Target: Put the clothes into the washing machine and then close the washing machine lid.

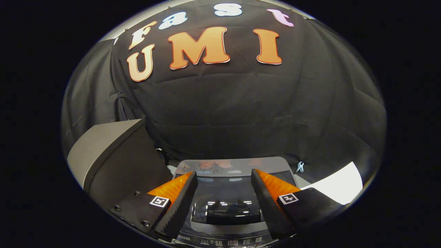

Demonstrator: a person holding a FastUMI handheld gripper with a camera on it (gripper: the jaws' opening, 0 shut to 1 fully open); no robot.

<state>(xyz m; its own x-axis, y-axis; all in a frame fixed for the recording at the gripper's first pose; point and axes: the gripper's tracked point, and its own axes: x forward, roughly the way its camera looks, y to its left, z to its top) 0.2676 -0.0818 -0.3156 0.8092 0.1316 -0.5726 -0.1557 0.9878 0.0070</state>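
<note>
1. Nearest: gripper [224, 203] fingers spread wide, gripping nothing, poised above the glass lid [227, 203], likely because that lid already lies flat.
2. Beneath: washing machine [229, 241], control panel closest, lid apparently down; clothes hidden, presumably inside.
3. Beside, left: grey box [103, 155].
4. Beyond: black cloth wall [241, 113]; white sheet [339, 186] rightward.
</note>
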